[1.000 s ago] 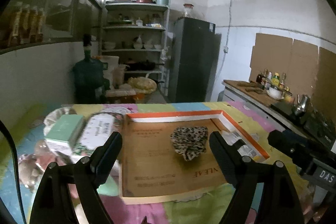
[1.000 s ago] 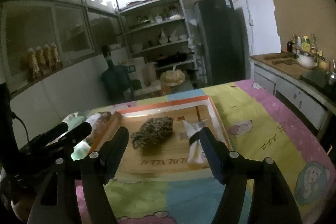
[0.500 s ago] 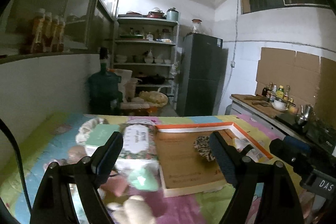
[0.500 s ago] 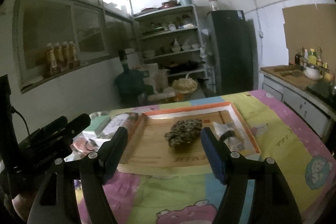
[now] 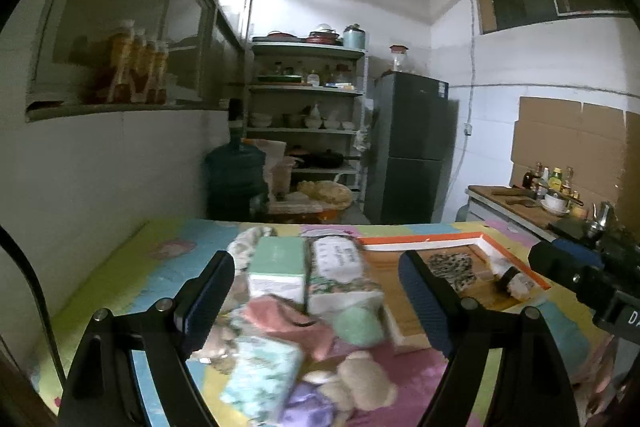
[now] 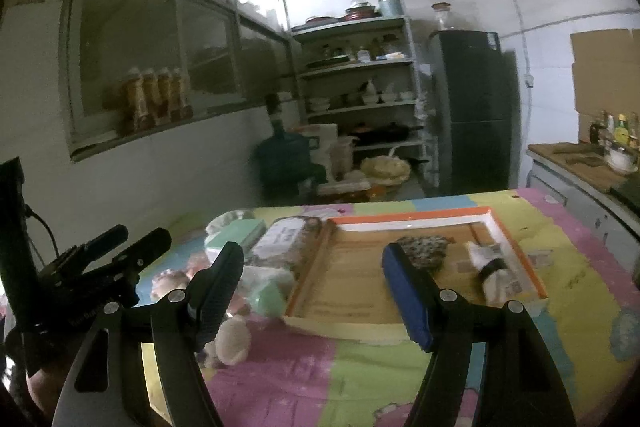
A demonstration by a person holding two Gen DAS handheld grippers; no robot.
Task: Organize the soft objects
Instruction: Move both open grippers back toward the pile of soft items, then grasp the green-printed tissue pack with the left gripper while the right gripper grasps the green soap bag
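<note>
A shallow cardboard tray with an orange rim (image 5: 420,239) (image 6: 412,217) lies on the table. In it are a leopard-print soft item (image 5: 450,264) (image 6: 425,247) and a rolled white sock (image 5: 516,281) (image 6: 490,271). Left of the tray lies a pile of soft things: a pink cloth (image 5: 280,315), a green ball (image 5: 358,321) (image 6: 267,297), a beige plush (image 5: 366,383) (image 6: 232,337), tissue packs (image 5: 276,261) (image 6: 286,239). My left gripper (image 5: 316,303) is open and empty above the pile. My right gripper (image 6: 312,291) is open and empty in front of the tray.
The table has a colourful cartoon cloth (image 6: 580,267). A white wall runs along the left. Behind the table stand a water jug (image 5: 236,175), a shelf rack (image 5: 304,131) and a dark fridge (image 5: 412,147). A counter with bottles (image 5: 536,199) is at right.
Both grippers have drawn back and swung left. The left view now centres on the pile of soft items instead of the tray. Both stay open and empty.
</note>
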